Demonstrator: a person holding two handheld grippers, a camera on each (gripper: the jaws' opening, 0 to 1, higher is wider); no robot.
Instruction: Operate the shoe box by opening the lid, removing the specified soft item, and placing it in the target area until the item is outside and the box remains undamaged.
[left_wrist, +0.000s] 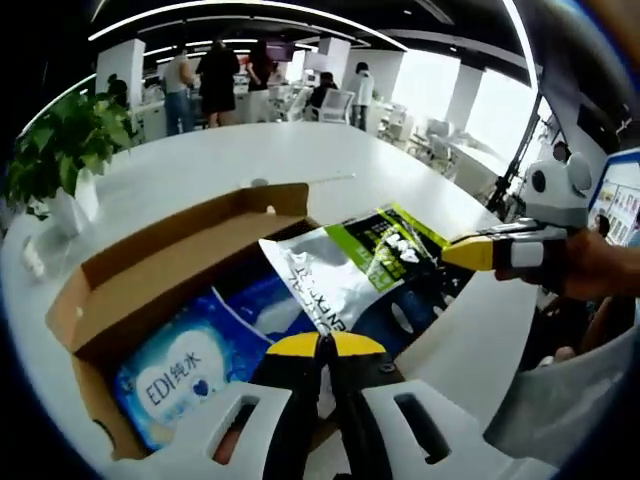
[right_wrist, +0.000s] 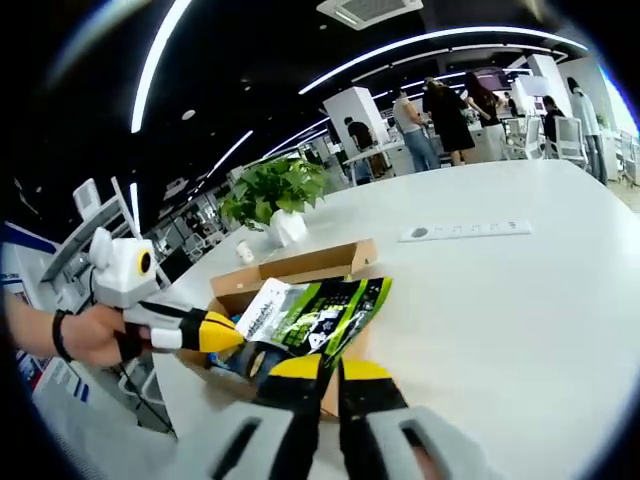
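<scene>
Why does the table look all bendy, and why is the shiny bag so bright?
Left gripper view: the fisheye lens curves the white table, and ceiling lights glare on the silver-green bag. Right gripper view: the table edge bends too, light strips arc overhead, and the people far off look blurry.

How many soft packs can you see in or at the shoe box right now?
2. The silver-green pouch is lifted above the open shoe box, with the right gripper at its far end. The blue wipes pack lies flat inside. More may sit hidden underneath.
</scene>
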